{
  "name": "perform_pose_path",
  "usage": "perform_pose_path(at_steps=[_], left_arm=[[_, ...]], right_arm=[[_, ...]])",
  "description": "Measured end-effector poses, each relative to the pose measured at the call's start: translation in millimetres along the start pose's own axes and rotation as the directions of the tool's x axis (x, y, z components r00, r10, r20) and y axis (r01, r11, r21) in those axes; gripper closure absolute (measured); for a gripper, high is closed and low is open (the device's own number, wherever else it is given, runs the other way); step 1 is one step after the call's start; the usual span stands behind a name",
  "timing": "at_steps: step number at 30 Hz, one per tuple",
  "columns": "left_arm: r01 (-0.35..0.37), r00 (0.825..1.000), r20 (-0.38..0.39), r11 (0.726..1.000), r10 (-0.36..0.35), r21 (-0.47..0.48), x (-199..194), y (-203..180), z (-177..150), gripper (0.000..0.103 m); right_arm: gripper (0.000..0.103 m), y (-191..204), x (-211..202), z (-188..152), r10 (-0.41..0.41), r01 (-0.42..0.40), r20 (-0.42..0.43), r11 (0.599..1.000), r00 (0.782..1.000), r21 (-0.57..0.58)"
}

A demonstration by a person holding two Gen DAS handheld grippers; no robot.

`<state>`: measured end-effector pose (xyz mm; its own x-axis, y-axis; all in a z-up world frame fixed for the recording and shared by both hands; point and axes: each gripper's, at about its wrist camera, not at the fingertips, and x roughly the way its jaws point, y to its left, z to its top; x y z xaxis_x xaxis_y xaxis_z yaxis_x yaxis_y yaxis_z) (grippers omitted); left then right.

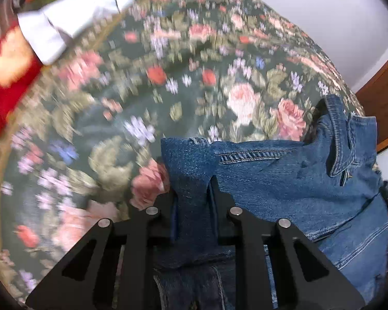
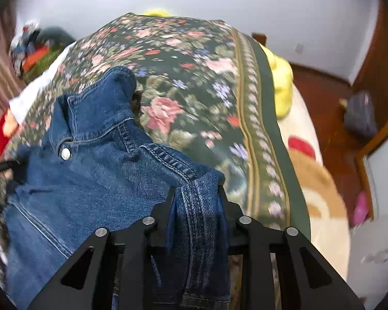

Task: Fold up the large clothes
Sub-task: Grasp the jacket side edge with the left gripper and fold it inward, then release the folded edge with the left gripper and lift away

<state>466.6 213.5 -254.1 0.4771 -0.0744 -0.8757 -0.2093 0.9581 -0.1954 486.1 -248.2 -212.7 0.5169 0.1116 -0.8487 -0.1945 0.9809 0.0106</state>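
Left gripper [image 1: 192, 188]: jaws closed down on a thick fold of the jacket [image 1: 297, 180], denim bunched between the two black fingers and spilling back toward the camera. Firm hold; only the cloth keeps the jaws apart.

Right gripper [image 2: 196, 193]: same state, jaws pinched on a seamed edge of the jacket [image 2: 90, 170]. The stitched hem runs down between the fingers and hangs below them.

Jacket: blue denim, spread between the two grippers and lying over the near part of the bed cover [image 1: 194, 77]. In the right view the collar [image 2: 95, 108] stands up at the far side, with a metal snap [image 2: 65, 153] just below it. In the left view the collar [image 1: 341, 139] is at right, near the cover's edge.

Cover [image 2: 194, 82]: dark green, floral, with a patterned border stripe along its right edge in the right view. Background blurred in both views.

Other items: white cloth [image 1: 72, 18] at the cover's far left; red cloth [image 1: 2, 95] beside it; yellow item [image 2: 282, 87] past the border stripe; cream blanket [image 2: 323, 193] with a red and tan print to the right of the cover.
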Motion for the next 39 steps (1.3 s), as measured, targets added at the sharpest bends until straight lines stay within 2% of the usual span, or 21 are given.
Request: perform_pose_path(at_steps=[4,7,12,17,18,20,21,22,25,28,32,36,39], left_arm=[[-0.035,0.992,0.122,0.999,0.034,0.005,-37.9,6.6,5.6,0.084],[-0.082,0.986,0.145,0.997,0.081,0.003,-50.4,19.7,12.6,0.084],[-0.130,0.985,0.110,0.990,0.135,-0.053,-40.1,49.9,18.3,0.084],[-0.134,0.990,0.040,0.986,0.138,-0.096,-15.5,70.9,13.6,0.081],[-0.138,0.989,0.032,0.986,0.141,-0.095,-12.6,72.4,13.0,0.080],[-0.145,0.989,0.027,0.986,0.148,-0.084,-7.1,72.4,13.1,0.076],[-0.149,0.988,0.027,0.986,0.151,-0.076,-6.8,72.1,11.9,0.076],[-0.154,0.987,0.028,0.986,0.156,-0.064,-6.2,71.1,11.4,0.075],[-0.179,0.983,0.027,0.984,0.180,-0.023,-5.5,66.6,10.1,0.074],[-0.202,0.979,0.009,0.979,0.202,-0.003,-8.8,62.3,9.9,0.072],[-0.216,0.976,-0.004,0.976,0.216,0.032,-24.3,55.7,4.4,0.070],[-0.207,0.978,0.030,0.977,0.205,0.057,-57.9,46.0,-1.7,0.069],[-0.181,0.982,0.076,0.981,0.175,0.066,-89.5,37.3,-7.1,0.059]], right_arm=[[0.080,11.1,2.4,23.0,-0.004,0.005,0.031,1.000,1.000,-0.017],[0.080,27.6,6.7,45.0,0.016,-0.014,0.057,0.999,0.998,-0.035],[0.080,61.6,28.4,74.1,0.011,-0.005,0.058,0.995,0.998,-0.095],[0.078,74.1,54.1,71.8,-0.072,0.072,0.008,0.986,0.997,-0.153],[0.074,73.3,57.3,68.5,-0.083,0.083,0.007,0.983,0.996,-0.163],[0.055,68.4,58.5,62.5,-0.125,0.128,0.029,0.978,0.992,-0.166],[0.036,65.6,57.9,61.0,-0.150,0.155,0.039,0.974,0.988,-0.164],[0.023,61.3,57.5,60.0,-0.170,0.175,0.045,0.972,0.984,-0.157],[0.022,43.0,57.8,59.6,-0.094,0.092,-0.012,0.992,0.996,-0.089],[0.022,34.3,45.5,59.4,-0.048,0.047,-0.030,0.998,0.998,-0.035],[0.022,34.1,5.3,59.6,-0.022,0.022,0.012,0.999,1.000,-0.030],[0.022,36.8,-44.7,57.7,0.015,-0.012,0.067,0.999,0.998,-0.047],[0.022,40.4,-82.0,51.3,0.047,-0.042,0.094,0.998,0.994,-0.055]])
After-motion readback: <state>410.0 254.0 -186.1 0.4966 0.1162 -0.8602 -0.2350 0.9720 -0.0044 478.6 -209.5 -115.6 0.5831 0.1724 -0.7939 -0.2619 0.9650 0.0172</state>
